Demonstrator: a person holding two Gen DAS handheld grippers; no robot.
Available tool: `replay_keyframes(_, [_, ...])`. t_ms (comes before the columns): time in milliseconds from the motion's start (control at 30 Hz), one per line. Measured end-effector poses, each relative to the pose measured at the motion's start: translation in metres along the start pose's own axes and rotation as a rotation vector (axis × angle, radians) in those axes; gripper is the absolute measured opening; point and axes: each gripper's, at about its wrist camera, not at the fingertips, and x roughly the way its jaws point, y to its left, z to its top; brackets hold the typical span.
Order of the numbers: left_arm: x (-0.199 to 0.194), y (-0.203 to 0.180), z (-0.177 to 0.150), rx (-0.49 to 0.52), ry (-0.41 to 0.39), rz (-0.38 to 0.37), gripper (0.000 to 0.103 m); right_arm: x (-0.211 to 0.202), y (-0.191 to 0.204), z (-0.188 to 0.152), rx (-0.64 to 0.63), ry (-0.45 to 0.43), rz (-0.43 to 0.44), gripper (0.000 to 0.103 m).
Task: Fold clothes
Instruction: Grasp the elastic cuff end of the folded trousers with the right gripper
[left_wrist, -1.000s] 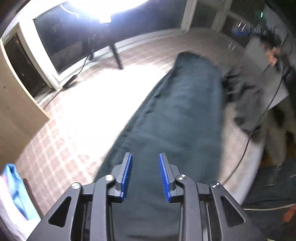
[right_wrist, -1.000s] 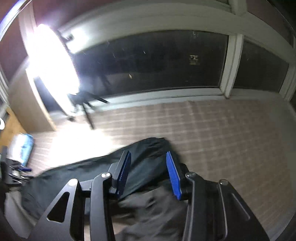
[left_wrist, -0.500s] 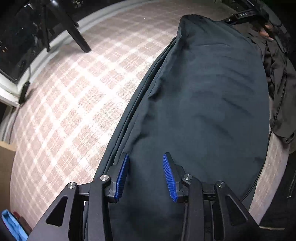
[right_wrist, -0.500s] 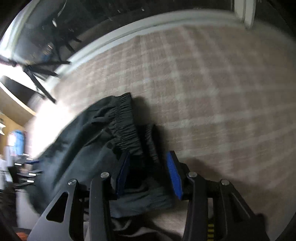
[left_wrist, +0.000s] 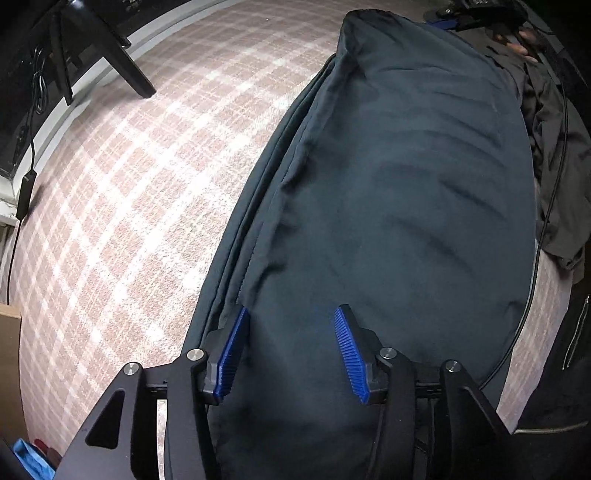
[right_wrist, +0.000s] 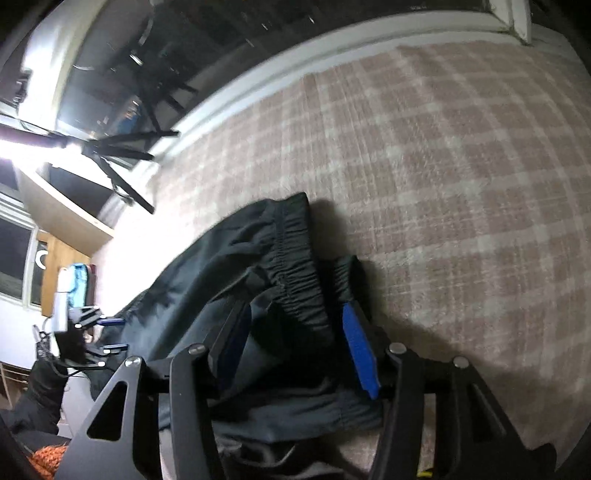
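Plaid blanket, tripod leg, black cable.

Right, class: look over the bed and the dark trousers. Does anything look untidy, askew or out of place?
Yes. The dark trousers lie fairly flat, but their elastic waistband is bunched and rumpled between the opening right tongs. A second dark garment lies crumpled beside them.

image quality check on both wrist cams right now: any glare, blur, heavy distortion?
Left wrist: sharp, evenly lit, strong fisheye bowing of the plaid cover; dark trousers show creases clearly, corners vignette to black. Right wrist: softer, slight blur across the cover, blown-out glare from a lamp at the left edge, hard shadow beside the waistband.
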Motion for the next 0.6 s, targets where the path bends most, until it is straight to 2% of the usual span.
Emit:
replay_keyframes(67, [0.001,-0.003,0.0,0.005,0.001,0.001,0.049,0.006,0.006,-0.001,-0.028,0.01,-0.027,0.052])
replay_keyframes(100, [0.002,-0.004,0.0,0.01,0.002,0.004,0.049,0.008,0.009,-0.002,-0.047,0.01,-0.039,0.045])
replay_keyframes(133, [0.002,-0.006,0.0,0.014,0.003,0.007,0.05,0.009,0.012,-0.003,-0.063,0.014,-0.048,0.021])
replay_keyframes(167, [0.002,-0.007,-0.001,0.018,0.005,0.009,0.05,0.009,0.016,-0.003,-0.08,0.017,-0.059,0.012])
replay_keyframes(200, [0.003,-0.008,-0.001,0.02,0.006,0.01,0.05,0.006,0.02,-0.004,-0.094,0.011,-0.083,0.008])
replay_keyframes(300, [0.004,-0.011,0.0,0.021,0.012,0.012,0.05,-0.012,0.027,-0.008,-0.118,-0.024,-0.101,0.004])
replay_keyframes(433, [0.004,-0.016,0.0,0.033,0.019,0.015,0.05,-0.052,0.027,-0.021,-0.061,-0.066,-0.02,0.004])
replay_keyframes(567, [-0.001,-0.021,-0.002,0.043,0.018,0.02,0.05,-0.074,0.009,-0.043,0.006,-0.051,-0.076,0.004])
replay_keyframes(600, [-0.002,-0.022,-0.002,0.045,0.017,0.023,0.05,-0.069,0.002,-0.044,0.017,-0.038,-0.104,0.004])
